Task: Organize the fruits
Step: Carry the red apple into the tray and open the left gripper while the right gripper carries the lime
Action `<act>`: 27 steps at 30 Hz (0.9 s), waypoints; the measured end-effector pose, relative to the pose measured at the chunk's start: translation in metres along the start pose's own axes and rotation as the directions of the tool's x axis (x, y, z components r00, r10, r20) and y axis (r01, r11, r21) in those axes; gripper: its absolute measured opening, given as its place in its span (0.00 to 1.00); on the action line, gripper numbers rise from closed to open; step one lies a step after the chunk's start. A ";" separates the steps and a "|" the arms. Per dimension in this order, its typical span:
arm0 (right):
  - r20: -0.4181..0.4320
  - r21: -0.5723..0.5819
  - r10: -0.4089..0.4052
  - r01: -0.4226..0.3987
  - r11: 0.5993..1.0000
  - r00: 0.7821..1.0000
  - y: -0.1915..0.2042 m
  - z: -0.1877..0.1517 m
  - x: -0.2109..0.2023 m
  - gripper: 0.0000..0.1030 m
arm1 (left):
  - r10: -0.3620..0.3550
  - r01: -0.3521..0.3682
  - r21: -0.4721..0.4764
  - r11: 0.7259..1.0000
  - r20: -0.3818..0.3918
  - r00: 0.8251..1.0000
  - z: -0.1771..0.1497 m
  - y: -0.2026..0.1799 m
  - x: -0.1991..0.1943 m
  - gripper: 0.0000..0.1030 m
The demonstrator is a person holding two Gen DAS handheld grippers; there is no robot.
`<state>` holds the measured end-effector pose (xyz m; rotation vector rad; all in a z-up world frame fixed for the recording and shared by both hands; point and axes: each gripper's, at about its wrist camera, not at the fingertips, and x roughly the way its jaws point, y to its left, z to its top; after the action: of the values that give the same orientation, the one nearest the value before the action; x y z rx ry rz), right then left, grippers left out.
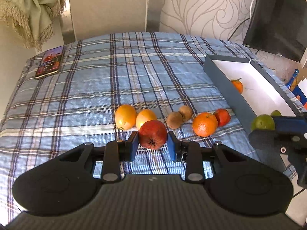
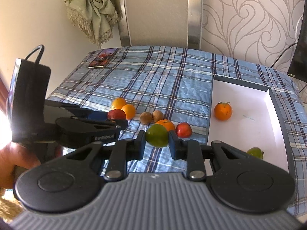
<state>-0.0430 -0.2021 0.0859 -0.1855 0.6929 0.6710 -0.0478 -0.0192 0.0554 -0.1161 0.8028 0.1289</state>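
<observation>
The left gripper (image 1: 153,142) clasps a red pomegranate (image 1: 153,134) above the plaid cloth (image 1: 115,88), the right gripper (image 2: 157,143) pinches a green lime (image 2: 157,138) (just left of the white-lined box (image 2: 249,130)), other fruit lying between.

Daylight fills both views, bright and slightly warm. In the right wrist view strong glare burns out the near left edge, washing over the person's hand (image 2: 17,164) and the left gripper's (image 2: 122,121) body. The plaid tablecloth (image 1: 107,80) is evenly lit, with soft short shadows under the fruit. The white floor of the box (image 2: 247,118) is nearly overexposed. Fisheye bending curves the table edges and walls towards the corners. Near parts of each gripper look soft, and the far curtain (image 1: 32,9) is slightly blurred.
</observation>
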 end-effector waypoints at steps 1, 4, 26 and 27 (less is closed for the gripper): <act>0.002 0.000 0.001 -0.001 1.000 1.000 0.000 0.000 -0.001 0.27 | 0.003 -0.003 0.000 1.000 0.001 1.000 0.001 0.000 -0.001 0.36; 0.012 0.002 0.005 -0.005 1.000 1.000 -0.001 0.000 -0.004 0.27 | 0.012 -0.012 0.001 1.000 0.009 1.000 0.005 -0.001 -0.004 0.36; 0.086 0.090 -0.062 0.055 0.994 0.994 -0.032 -0.004 -0.031 0.27 | -0.054 0.047 0.107 0.993 0.067 0.996 0.043 -0.049 -0.004 0.36; 0.088 0.096 -0.068 0.060 0.994 0.994 -0.034 -0.004 -0.032 0.27 | -0.061 0.053 0.113 0.992 0.069 0.996 0.045 -0.051 -0.004 0.36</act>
<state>-0.0425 -0.2461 0.1015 -0.0903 0.6264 0.5808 -0.0105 -0.0633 0.0921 -0.0289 0.7323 0.0339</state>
